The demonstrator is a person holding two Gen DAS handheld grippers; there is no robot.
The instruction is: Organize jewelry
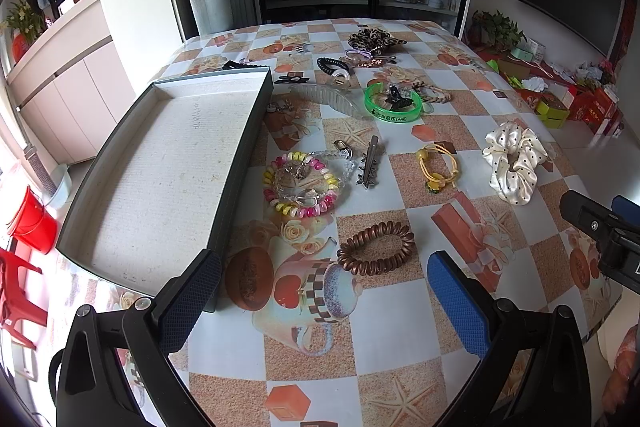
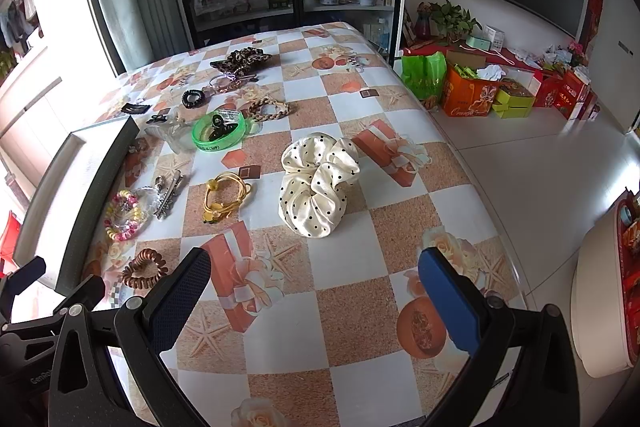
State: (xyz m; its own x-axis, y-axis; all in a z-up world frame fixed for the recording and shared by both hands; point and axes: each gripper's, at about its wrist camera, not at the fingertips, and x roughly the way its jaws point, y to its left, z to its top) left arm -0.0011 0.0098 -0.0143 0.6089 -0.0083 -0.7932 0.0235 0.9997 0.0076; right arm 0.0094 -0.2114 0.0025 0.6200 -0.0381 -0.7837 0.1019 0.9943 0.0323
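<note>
Tablecloth (image 1: 400, 307) bears a silver hair clip (image 1: 369, 163) pointing away, lengthwise.

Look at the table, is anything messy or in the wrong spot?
Yes. The tray holds nothing, while the jewelry lies scattered on the tablecloth beside it: the brown coil hair tie, the bead bracelet, the polka-dot scrunchie. A black clip sits inside the green wristband. Nothing looks broken.
</note>
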